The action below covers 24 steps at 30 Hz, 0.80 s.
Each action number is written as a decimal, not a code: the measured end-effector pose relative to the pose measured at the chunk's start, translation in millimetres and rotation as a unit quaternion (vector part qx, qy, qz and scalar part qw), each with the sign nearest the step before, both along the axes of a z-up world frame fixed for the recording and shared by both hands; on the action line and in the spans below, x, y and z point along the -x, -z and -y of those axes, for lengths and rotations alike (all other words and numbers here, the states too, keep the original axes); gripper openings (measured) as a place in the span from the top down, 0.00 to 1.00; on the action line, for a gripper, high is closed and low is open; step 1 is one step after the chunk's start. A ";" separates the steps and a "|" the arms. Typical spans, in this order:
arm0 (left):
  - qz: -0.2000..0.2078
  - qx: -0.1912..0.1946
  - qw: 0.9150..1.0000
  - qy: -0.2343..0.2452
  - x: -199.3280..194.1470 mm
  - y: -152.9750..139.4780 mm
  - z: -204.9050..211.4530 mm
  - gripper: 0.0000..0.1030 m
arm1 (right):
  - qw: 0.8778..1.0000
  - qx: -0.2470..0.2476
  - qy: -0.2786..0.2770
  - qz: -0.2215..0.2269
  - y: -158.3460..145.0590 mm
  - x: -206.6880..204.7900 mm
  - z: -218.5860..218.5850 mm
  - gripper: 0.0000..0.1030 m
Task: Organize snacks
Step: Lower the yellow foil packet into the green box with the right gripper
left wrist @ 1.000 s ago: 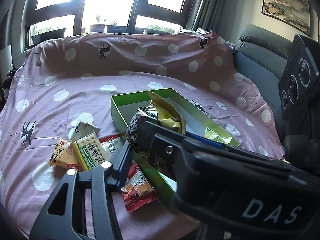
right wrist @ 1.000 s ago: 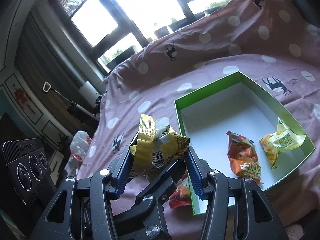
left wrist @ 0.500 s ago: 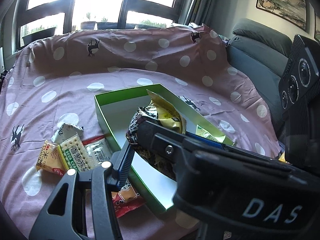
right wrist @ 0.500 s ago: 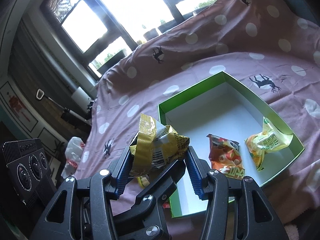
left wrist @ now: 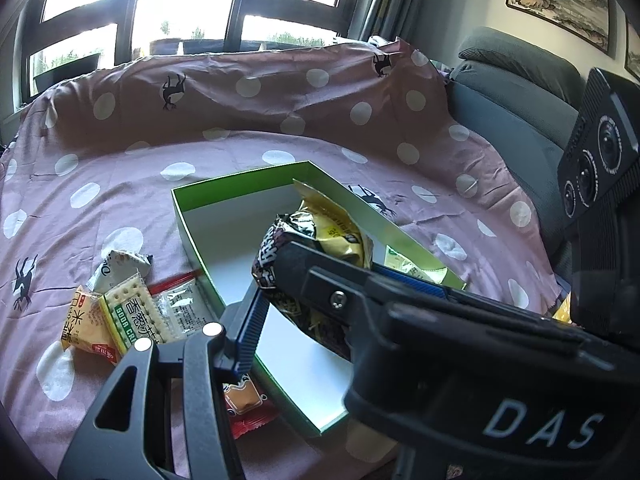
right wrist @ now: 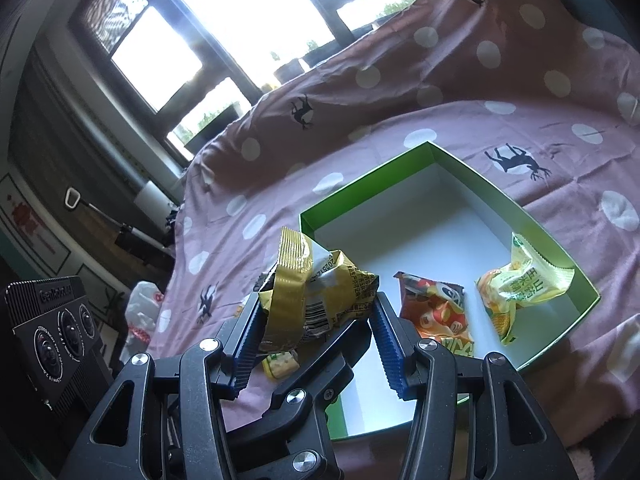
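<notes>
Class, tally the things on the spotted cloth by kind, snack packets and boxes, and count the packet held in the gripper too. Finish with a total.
Snack packets: 8 (1 in the right gripper, 2 in the green box, 5 on the cloth)
Boxes: 1
Total: 9

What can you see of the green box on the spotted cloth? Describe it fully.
The green box is a shallow open tray, seemingly cardboard, with bright green walls and a plain white floor. It lies flat on the pink spotted cloth, lidless. Inside, near one end, lie an orange packet and a yellow-green packet; the rest of the floor is bare. More packets lie on the cloth beside it.
</notes>
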<state>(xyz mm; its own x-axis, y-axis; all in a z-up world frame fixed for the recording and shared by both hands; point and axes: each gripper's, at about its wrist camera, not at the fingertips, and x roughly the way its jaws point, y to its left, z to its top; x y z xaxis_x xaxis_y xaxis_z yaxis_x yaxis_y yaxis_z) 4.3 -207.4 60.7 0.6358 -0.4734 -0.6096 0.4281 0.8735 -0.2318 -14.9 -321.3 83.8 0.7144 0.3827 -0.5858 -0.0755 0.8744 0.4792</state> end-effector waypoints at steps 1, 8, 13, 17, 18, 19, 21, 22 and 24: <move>-0.001 0.000 1.000 0.002 -0.4 0.3 1.1 0.53 | 1.000 0.001 0.001 0.000 0.2 0.1 0.9 0.46; -0.003 0.002 1.000 0.013 -3.2 2.2 7.1 0.53 | 1.000 0.006 0.011 -0.002 0.4 -0.4 8.1 0.46; -0.006 0.007 1.000 0.020 -5.9 3.8 13.0 0.53 | 1.000 0.010 0.019 -0.003 1.0 -0.5 13.1 0.46; -0.009 0.007 1.000 0.023 -8.1 5.2 16.4 0.53 | 1.000 0.006 0.025 -0.007 2.5 -0.1 16.8 0.46; -0.010 0.007 1.000 0.024 -8.4 5.5 17.2 0.53 | 1.000 0.006 0.026 -0.007 2.7 0.0 17.8 0.46; -0.010 0.007 1.000 0.024 -8.5 5.6 18.2 0.53 | 1.000 0.006 0.027 -0.007 2.7 0.4 18.0 0.46; -0.010 0.007 1.000 0.027 -9.1 6.1 19.7 0.53 | 1.000 0.006 0.030 -0.007 2.5 0.6 19.4 0.46; -0.011 0.007 1.000 0.028 -9.8 6.2 20.6 0.53 | 0.999 0.007 0.031 -0.008 2.7 0.3 20.5 0.46; -0.013 0.006 0.999 0.031 -11.1 7.0 22.5 0.53 | 0.999 0.007 0.035 -0.009 3.1 0.2 21.7 0.46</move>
